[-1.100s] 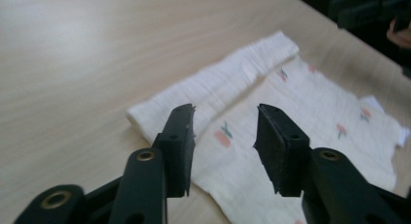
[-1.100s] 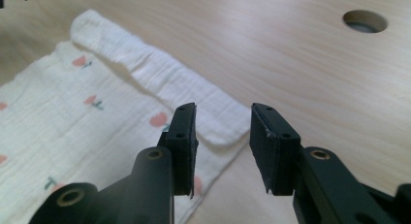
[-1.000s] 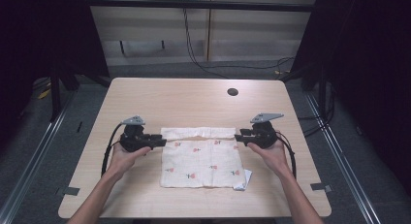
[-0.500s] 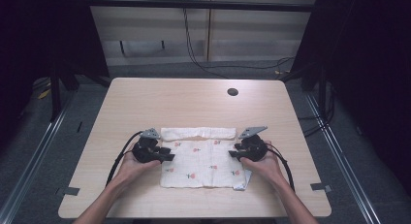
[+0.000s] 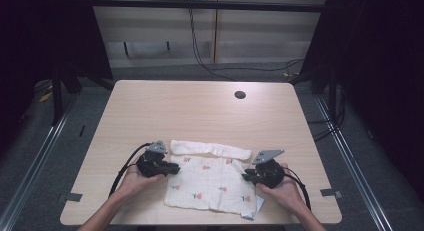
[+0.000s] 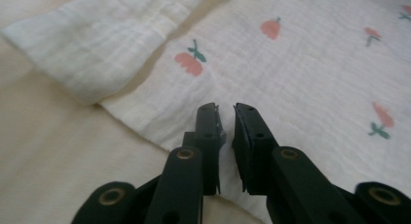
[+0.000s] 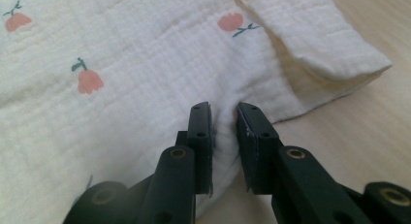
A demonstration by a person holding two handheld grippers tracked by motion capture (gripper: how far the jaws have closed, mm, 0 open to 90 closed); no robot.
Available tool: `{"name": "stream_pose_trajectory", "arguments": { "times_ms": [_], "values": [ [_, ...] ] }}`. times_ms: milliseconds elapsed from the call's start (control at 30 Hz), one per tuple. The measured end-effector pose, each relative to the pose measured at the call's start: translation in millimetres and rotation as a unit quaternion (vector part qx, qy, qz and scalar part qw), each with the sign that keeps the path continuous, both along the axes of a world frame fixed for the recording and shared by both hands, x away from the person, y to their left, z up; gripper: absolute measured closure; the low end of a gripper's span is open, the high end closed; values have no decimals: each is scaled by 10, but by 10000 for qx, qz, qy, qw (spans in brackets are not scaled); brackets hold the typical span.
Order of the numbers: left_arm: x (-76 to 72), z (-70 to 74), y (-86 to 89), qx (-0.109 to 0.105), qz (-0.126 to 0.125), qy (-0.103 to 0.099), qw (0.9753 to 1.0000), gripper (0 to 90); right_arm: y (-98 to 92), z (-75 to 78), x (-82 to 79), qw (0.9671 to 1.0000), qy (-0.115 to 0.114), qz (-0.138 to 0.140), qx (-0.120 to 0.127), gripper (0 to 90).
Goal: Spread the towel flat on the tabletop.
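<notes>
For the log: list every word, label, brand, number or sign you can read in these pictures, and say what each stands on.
There is no readable text.
Cloth: a pattern of small red flowers with green stems, no letters or numbers.
Left gripper and right gripper: black jaws with brass rivets, no brand mark or label.
Table: bare wood with a dark round hole, no writing.

Cloth point(image 5: 210, 183) edges hidden under both grippers, forearms cut off at bottom edge
</notes>
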State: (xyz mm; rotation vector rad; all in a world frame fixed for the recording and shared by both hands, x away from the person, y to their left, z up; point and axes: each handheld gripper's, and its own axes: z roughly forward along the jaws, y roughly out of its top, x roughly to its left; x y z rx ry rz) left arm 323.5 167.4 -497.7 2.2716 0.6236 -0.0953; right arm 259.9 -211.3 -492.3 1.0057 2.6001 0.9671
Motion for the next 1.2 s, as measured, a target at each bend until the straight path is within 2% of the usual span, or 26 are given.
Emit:
{"name": "stream_pose_trajectory", "arguments": {
  "times_ms": [100, 133, 200, 267, 300, 367, 433, 467, 600, 633, 667, 733, 833, 933, 1033, 1067, 1100, 1133, 1200],
  "values": [
    [-86, 17, 1, 56, -103, 4, 9999, 818, -22, 3, -49, 10000, 40, 11, 83, 717],
    [-91, 20, 14, 47, -176, 25, 9998, 814, -36, 10, -42, 9999, 27, 10, 140, 696],
    [-88, 33, 35, -7, -162, 7, 9999, 791, -48, 36, -13, 9998, -11, -64, 173, 673],
    [-64, 93, 67, -166, -57, -66, 9998, 773, -66, 97, 51, 9991, -150, -193, 339, 660],
    [-39, 149, 92, -240, 80, -216, 9994, 768, -72, 121, 78, 9988, -209, -216, 377, 660],
    [44, 223, 128, -389, 244, -344, 9984, 771, -71, 176, 145, 9982, -371, -232, 407, 660],
    [115, 244, 137, -392, 355, -443, 9976, 763, -55, 195, 230, 9979, -461, -200, 417, 663],
    [157, 242, 138, -476, 442, -478, 9967, 759, -45, 187, 260, 9979, -480, -199, 398, 663],
    [305, 193, 83, -403, 523, -503, 9965, 703, -15, 91, 393, 9984, -427, -207, 304, 650],
    [332, 163, 62, -385, 496, -454, 9970, 683, -14, 63, 411, 9985, -443, -226, 235, 635],
    [356, 132, 37, -271, 444, -385, 9979, 663, -15, 40, 422, 9987, -419, -249, 180, 625],
    [376, 71, -13, -13, 345, -372, 9987, 638, -25, 8, 446, 9985, -471, -238, 129, 621],
    [380, 17, -41, 96, 299, -375, 9988, 611, -23, -4, 465, 9986, -460, -246, 104, 599],
    [361, 12, -63, 152, 291, -472, 9983, 596, 7, -45, 472, 9987, -456, -223, -25, 628],
    [353, 11, -66, 205, 248, -538, 9980, 679, 9, -44, 491, 9986, -458, -278, -26, 760],
    [352, 11, -65, 229, 224, -575, 9978, 759, 6, -34, 498, 9986, -417, -334, -24, 830],
    [373, 21, -55, 236, 236, -506, 9982, 828, 5, -27, 512, 9988, -359, -325, 35, 868],
    [403, 27, -32, 164, 259, -469, 9984, 860, 2, -11, 522, 9988, -365, -331, 11, 877],
    [439, 55, 8, 33, 333, -382, 9987, 873, -11, 34, 550, 9985, -366, -370, 161, 880]
  ]
}}
